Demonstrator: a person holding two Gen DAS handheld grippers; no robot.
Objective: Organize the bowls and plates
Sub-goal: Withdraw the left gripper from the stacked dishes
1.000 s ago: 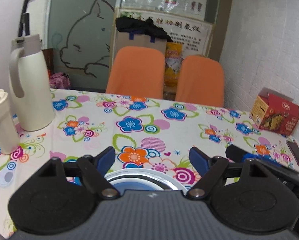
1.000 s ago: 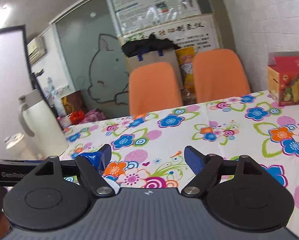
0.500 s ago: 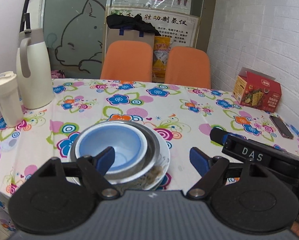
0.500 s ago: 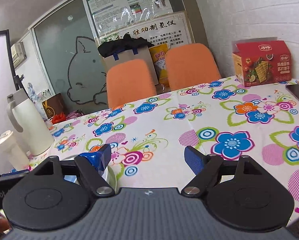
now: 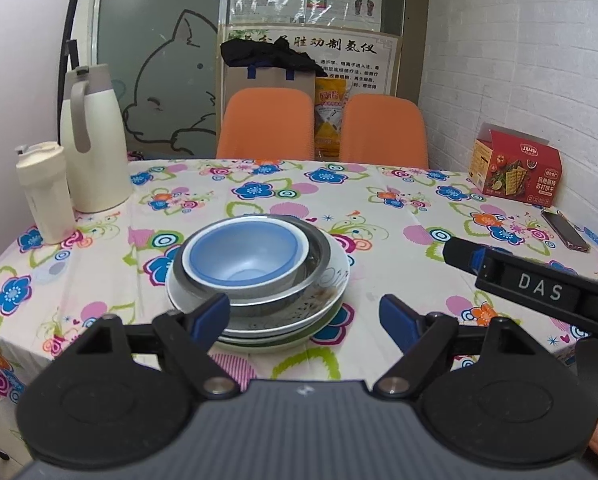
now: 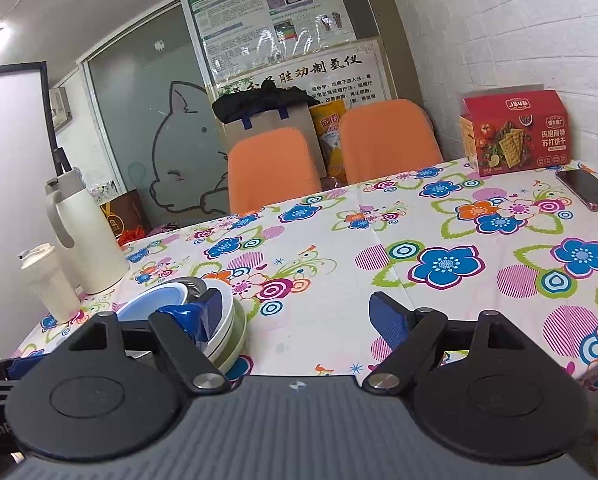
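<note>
Left wrist view: a stack of dishes is seen near the front edge of the surface (image 5: 379,208), which is covered with a flowered cloth. A blue bowl (image 5: 245,252) is nested in a metal bowl (image 5: 315,258), and both are carried by a patterned white plate (image 5: 331,280) with further plates (image 5: 267,340) beneath it, the lowest showing a green rim. The left gripper (image 5: 305,316) is held spread wide with nothing between its blue pads; its left pad is seen in front of the stack's near rim, though contact cannot be judged. The right gripper (image 5: 539,284) is seen to the right of the stack, apart from it.

In the right wrist view, the right gripper (image 6: 303,314) is likewise spread and nothing is pinched. The same stack is seen at lower left, behind the left pad. A cream jug (image 5: 91,144) and a cream tumbler (image 5: 45,192) are stood at the far left of the surface, just beside each other. A red cracker box (image 6: 515,132) and a phone (image 6: 587,190) are placed at the far right, near the brick wall. Two orange chairs (image 5: 267,124) are set behind the surface.
</note>
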